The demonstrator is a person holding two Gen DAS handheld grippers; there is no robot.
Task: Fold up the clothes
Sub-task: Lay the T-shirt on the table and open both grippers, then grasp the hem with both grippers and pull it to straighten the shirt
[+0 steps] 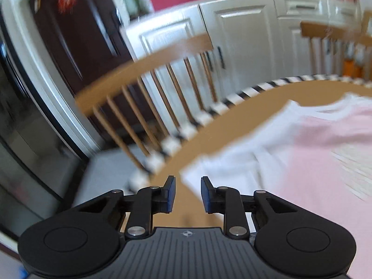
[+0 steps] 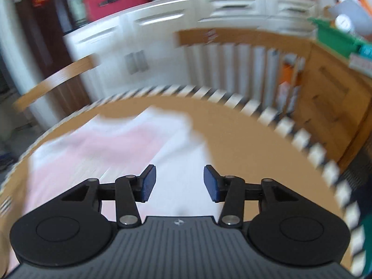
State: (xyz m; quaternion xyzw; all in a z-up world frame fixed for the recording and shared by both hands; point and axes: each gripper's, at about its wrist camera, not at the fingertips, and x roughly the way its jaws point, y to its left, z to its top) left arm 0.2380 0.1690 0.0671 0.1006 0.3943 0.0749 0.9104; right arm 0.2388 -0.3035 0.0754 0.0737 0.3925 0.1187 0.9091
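Note:
A pink and white garment [image 1: 302, 153] lies spread flat on the brown table [image 1: 209, 144]. My left gripper [image 1: 187, 194] is open and empty, just above the garment's near left corner. In the right wrist view the garment [image 2: 116, 144] lies to the left and ahead, on the table [image 2: 244, 139]. My right gripper [image 2: 179, 183] is open and empty, over the garment's white right part. Both views are blurred by motion.
A striped black and white band [image 1: 232, 97] edges the table, also in the right wrist view [image 2: 302, 137]. Wooden chairs [image 1: 148, 74] stand beyond the far edge [image 2: 53, 83]. White cabinets [image 1: 232, 28] and a wooden cupboard [image 2: 330, 88] stand behind.

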